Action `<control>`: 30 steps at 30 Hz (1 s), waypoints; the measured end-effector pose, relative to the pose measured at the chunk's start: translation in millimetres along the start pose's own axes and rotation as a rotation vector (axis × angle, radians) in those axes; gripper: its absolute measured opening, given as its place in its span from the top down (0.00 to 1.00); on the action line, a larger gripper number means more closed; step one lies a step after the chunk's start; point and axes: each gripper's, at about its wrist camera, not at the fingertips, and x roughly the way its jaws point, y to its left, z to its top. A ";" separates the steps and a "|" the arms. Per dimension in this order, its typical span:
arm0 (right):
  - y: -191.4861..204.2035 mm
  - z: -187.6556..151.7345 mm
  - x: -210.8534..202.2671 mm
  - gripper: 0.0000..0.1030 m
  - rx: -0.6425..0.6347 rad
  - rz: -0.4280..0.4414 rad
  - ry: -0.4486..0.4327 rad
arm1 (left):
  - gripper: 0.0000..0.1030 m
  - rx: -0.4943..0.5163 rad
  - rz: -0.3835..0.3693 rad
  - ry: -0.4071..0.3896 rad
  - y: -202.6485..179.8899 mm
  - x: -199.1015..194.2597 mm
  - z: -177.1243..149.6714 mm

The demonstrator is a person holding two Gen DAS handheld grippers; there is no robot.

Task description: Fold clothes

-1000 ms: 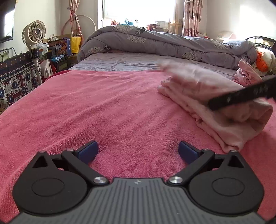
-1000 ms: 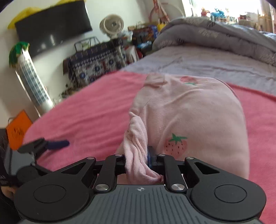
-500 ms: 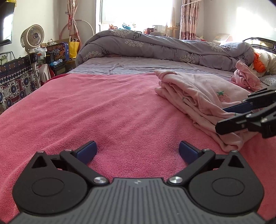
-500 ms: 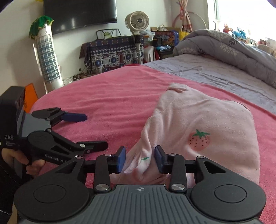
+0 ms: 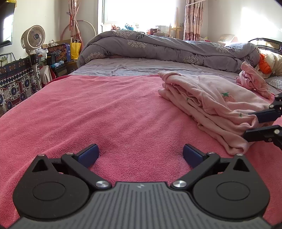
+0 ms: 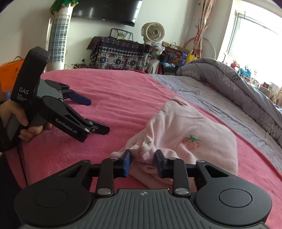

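Right tool (image 6: 142,163) is straddling the folded pink garment's (image 6: 190,130) near edge on the bed (image 6: 123,98), its jaws just closing loosely; pulling could undo the fold. Left tool (image 5: 140,155) is hovering unclenched.

My left wrist view sits low over the pink blanket (image 5: 98,112), facing the window (image 5: 141,10) beyond the quilt (image 5: 158,45). My right one looks close across the garment (image 6: 185,130) toward the fan (image 6: 153,32) (both views share blanket, garment, quilt, and each other's gripper).
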 end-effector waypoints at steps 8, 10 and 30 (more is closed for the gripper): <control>-3.7 -5.0 -14.2 0.60 0.053 0.206 -0.055 | 0.02 -0.068 0.027 -0.072 -5.3 -23.5 20.4; -13.7 -10.5 -28.5 0.59 0.098 0.255 -0.081 | 0.02 -0.066 -0.063 -0.141 -17.2 -36.8 34.8; -151.1 -42.0 -46.6 0.64 0.411 0.008 -0.097 | 0.00 0.274 0.019 -0.002 -103.9 10.6 14.8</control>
